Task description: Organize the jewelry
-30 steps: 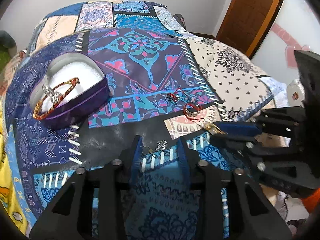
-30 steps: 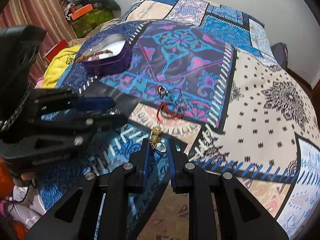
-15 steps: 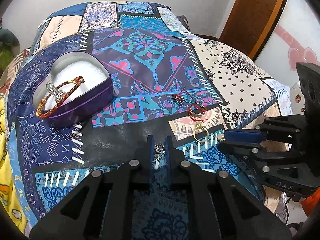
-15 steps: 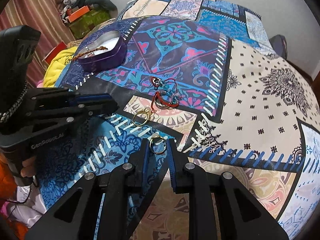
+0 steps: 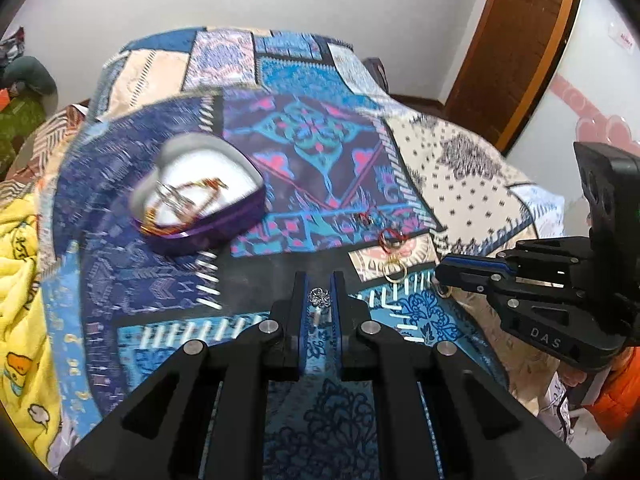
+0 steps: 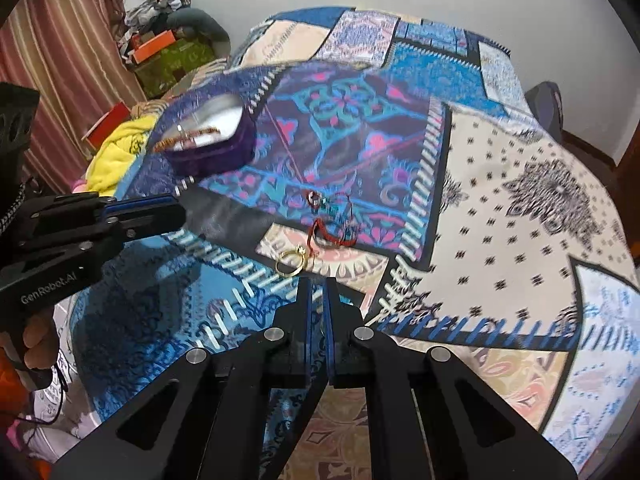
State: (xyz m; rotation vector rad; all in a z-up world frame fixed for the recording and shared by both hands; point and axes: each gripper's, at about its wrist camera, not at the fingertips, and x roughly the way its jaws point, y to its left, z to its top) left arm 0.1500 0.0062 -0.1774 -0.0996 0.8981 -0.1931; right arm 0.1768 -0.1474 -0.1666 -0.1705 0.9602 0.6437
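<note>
The left gripper has its jaws drawn narrow around a small silver ornament, pinched between the blue pads just above the patchwork bedspread. In the right wrist view the right gripper shows its jaws pressed almost together, with only a thin slit between the pads; whether anything sits in that slit cannot be told from here, though in the left wrist view a small ring-like glint hangs at its tip. Just beyond the right gripper's tips a gold ring lies flat on the peach patch of the cover, free of both tools. Touching it on the far side is a tangle of red cord with small teal beads, and a little farther on lies a second small red loop. To the left, the other tool reaches in from the side, a hand wrapped around its handle. Farther back and to the left, a purple heart-shaped box stands open on the dark blue patch, well apart from the loose pieces; on its white lining rest a braided orange-red bracelet and a silver piece, both blurred. Beyond the bed, a yellow blanket is heaped at the left edge, and a brown door stands at the far right
</note>
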